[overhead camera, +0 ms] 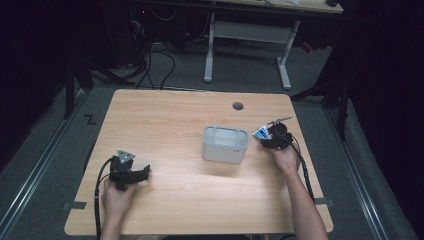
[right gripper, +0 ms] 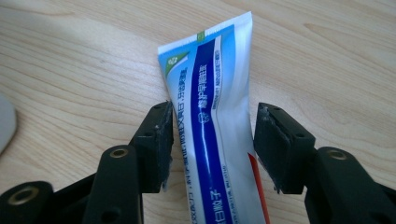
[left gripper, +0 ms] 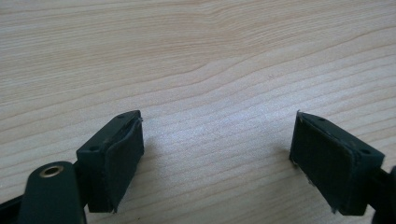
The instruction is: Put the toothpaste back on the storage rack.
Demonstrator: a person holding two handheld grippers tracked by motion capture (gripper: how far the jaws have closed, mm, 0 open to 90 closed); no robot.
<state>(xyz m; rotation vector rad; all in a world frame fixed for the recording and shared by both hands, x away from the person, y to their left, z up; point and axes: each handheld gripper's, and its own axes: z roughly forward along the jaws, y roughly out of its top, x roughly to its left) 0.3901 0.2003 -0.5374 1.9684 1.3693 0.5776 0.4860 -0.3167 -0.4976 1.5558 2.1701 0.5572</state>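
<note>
In the right gripper view, a white and blue tube (right gripper: 212,121) runs up the middle of the frame between the pads of the right gripper (right gripper: 212,144); its left pad touches the tube, while the right pad seems just clear, so I cannot tell whether it grips. In the high view this tube (overhead camera: 260,133) sits right of centre, beside a grey bin (overhead camera: 225,144) on the table (overhead camera: 165,120). At lower left, the left gripper (overhead camera: 142,172) stands wide over bare wood.
</note>
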